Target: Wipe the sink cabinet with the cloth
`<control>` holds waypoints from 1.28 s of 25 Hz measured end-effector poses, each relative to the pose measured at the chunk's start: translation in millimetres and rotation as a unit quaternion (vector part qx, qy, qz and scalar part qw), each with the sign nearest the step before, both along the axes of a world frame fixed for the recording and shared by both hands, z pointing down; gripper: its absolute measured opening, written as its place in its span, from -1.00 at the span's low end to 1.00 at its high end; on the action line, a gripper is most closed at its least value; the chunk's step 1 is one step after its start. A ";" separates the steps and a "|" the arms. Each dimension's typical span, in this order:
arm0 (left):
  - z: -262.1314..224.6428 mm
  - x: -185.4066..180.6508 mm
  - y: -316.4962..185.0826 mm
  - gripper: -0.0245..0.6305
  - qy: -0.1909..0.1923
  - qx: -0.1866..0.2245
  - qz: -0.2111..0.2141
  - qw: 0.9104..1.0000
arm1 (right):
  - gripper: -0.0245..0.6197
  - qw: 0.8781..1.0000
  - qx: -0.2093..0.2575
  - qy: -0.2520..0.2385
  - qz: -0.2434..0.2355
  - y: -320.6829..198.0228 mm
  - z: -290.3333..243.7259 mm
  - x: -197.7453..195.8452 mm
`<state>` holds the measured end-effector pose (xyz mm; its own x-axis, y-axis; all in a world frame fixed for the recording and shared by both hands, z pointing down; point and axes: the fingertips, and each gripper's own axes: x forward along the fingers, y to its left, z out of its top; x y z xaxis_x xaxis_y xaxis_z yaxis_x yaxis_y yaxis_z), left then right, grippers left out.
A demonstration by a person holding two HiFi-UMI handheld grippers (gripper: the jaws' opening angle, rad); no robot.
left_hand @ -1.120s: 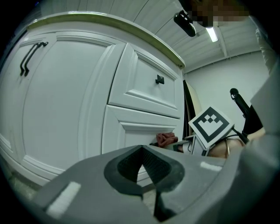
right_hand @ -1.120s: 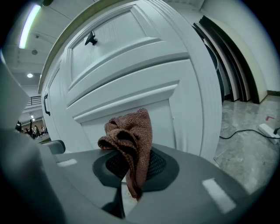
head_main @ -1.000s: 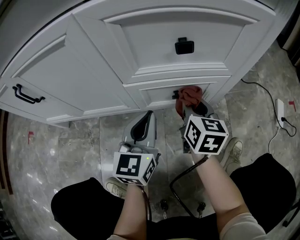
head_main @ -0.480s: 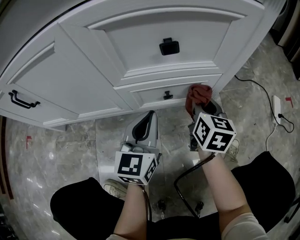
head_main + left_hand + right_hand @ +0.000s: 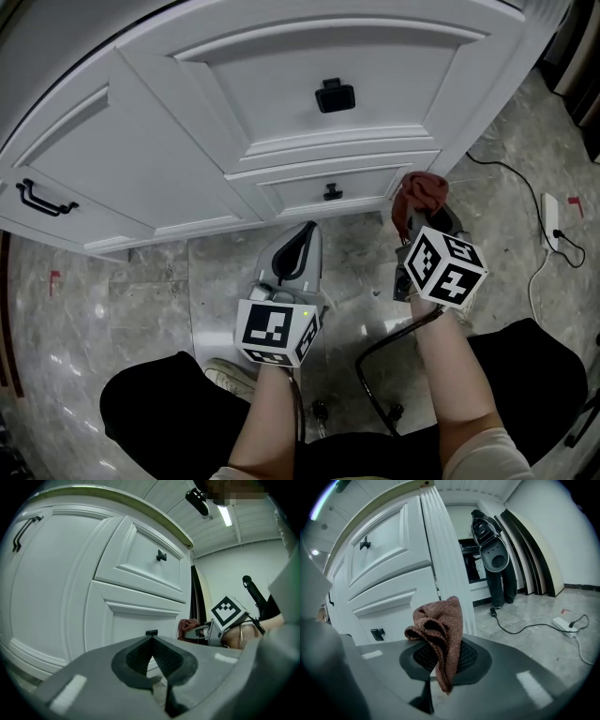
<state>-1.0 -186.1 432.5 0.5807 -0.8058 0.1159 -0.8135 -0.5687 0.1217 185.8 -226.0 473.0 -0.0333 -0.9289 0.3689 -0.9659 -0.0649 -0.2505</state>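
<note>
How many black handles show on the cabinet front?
3: a bar handle on the left door, a square knob on the upper drawer, a small knob on the lower drawer. Others may be hidden.

- No words, brand names or numbers can be read in any of the views.
- The cube [image 5: 274,333] on the left hand-held gripper [image 5: 151,644] carries only black-and-white square marker patterns, which are not letters or digits.
- The second cube [image 5: 446,265], on the right hand-held gripper [image 5: 440,656], carries the same kind of pattern.
- Two small red marks [image 5: 53,278] on the floor [image 5: 141,309] are too small to make out as any sign.
</note>
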 end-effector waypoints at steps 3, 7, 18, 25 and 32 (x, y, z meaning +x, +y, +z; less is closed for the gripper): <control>2.4 -3.0 1.0 -0.93 -0.002 -0.002 0.000 1.000 | -0.69 1.000 0.002 0.009 0.001 4.1 1.9 -5.0; 7.4 -22.4 1.1 -0.93 -0.005 -0.007 -0.020 1.000 | -0.69 0.999 -0.012 0.010 -0.039 9.2 18.0 -46.2; 19.6 -98.8 3.6 -0.93 -0.009 -0.021 -0.079 0.997 | -0.68 0.981 -0.065 -0.038 -0.181 11.2 66.5 -192.5; 20.3 -121.6 3.9 -0.93 -0.003 -0.021 -0.093 0.995 | -0.68 0.967 -0.044 -0.048 -0.245 6.3 66.2 -257.4; 13.3 -127.4 -1.7 -0.93 0.006 -0.013 -0.095 0.995 | -0.68 0.967 -0.041 -0.064 -0.241 -8.8 68.0 -259.9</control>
<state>-128.4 -187.7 445.8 0.4201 -0.8977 0.1330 -0.9043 -0.4018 0.1445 -74.1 -234.8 541.0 -0.5062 -0.7611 0.4056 -0.8501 0.3613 -0.3831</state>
